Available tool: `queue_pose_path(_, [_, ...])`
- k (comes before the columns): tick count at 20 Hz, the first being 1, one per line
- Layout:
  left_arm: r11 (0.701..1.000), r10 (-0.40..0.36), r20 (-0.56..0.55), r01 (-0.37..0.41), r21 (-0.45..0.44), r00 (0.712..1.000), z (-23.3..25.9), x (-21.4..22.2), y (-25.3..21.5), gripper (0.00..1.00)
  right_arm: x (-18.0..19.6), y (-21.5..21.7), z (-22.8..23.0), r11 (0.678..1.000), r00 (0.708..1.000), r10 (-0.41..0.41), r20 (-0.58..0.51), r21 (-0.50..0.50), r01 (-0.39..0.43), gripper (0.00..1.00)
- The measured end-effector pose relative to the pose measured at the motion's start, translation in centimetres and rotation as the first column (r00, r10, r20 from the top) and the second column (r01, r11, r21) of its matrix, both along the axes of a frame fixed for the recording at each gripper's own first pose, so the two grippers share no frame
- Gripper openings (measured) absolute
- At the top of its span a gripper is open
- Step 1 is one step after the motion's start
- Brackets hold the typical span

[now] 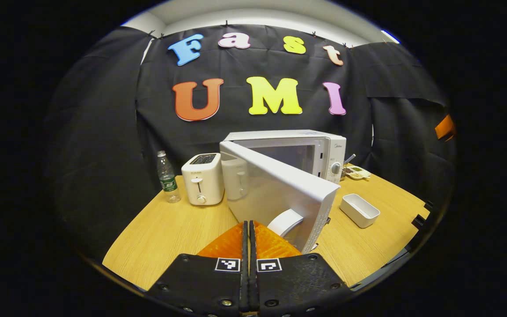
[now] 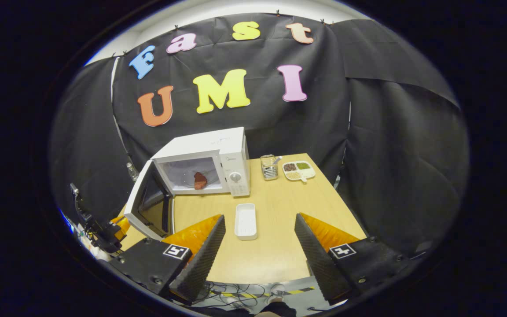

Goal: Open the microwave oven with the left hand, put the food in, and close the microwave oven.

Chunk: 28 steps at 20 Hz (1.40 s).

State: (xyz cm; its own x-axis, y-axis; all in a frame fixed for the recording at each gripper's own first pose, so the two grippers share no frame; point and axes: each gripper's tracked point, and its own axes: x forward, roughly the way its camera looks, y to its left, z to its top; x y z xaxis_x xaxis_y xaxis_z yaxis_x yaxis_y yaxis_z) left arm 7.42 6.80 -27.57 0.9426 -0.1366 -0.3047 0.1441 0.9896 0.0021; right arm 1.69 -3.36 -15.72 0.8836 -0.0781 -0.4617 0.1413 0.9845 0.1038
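The microwave oven [image 2: 211,160] stands at the back of the worktop [image 2: 275,246] with its door [image 1: 280,193] swung partly open. In the right gripper view the food [image 2: 200,180], a reddish-brown piece, is seen lying inside the cavity, so loading is judged complete and closing the door is the step in hand.

The left tool [image 1: 250,229] is seen with its fingers pressed together and nothing between them. It is positioned just beside the outer face of the door, close to the door's free edge; whether it touches the panel cannot be told. The right tool [image 2: 258,240] is held wide open and empty, low over the front of the worktop, with an empty white tray [image 2: 245,220] lying ahead between its fingers.

For the closing to be done well, the following is advised:

- The closed fingertips should be set flat against the outer panel near the free edge, away from the hinge, so that less force is needed.
- The push should be carried along the door's arc, not straight at the oven, so that the body is not shoved back towards the wall.
- Pressure should be kept on until the latch is felt to catch; a door left ajar would leave the task incomplete.
- The right tool should be kept clear of the door's swing.

A toaster [image 1: 203,178] and a water bottle [image 1: 167,178] stand to the hinge side, well apart from the door's path, so no obstruction is expected there.
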Motion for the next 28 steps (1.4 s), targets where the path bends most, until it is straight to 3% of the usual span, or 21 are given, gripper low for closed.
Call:
queue_pose_path(15, [0.982,-0.186,-0.011,0.186,-0.003,0.982,0.4,6.0,-12.3,0.0,2.5,-5.9,-0.6,0.998,0.998,-0.064,-0.01,0.027,0.065,1.0])
queue_pose_path(24, [0.983,-0.181,-0.02,0.181,-0.014,0.983,-0.6,12.2,-17.5,0.0,6.1,-10.3,-1.2,0.997,0.997,-0.067,-0.024,0.029,0.067,1.0])
queue_pose_path(25, [0.985,-0.174,-0.022,0.174,-0.018,0.984,-0.7,13.0,-18.0,0.0,6.4,-10.8,-1.1,0.997,0.998,-0.065,-0.023,0.027,0.066,0.92])
queue_pose_path(28, [0.988,-0.155,-0.027,0.154,-0.028,0.988,-1.2,15.4,-19.2,0.0,7.5,-12.2,-0.9,0.998,0.998,-0.061,-0.018,0.012,0.062,1.0])
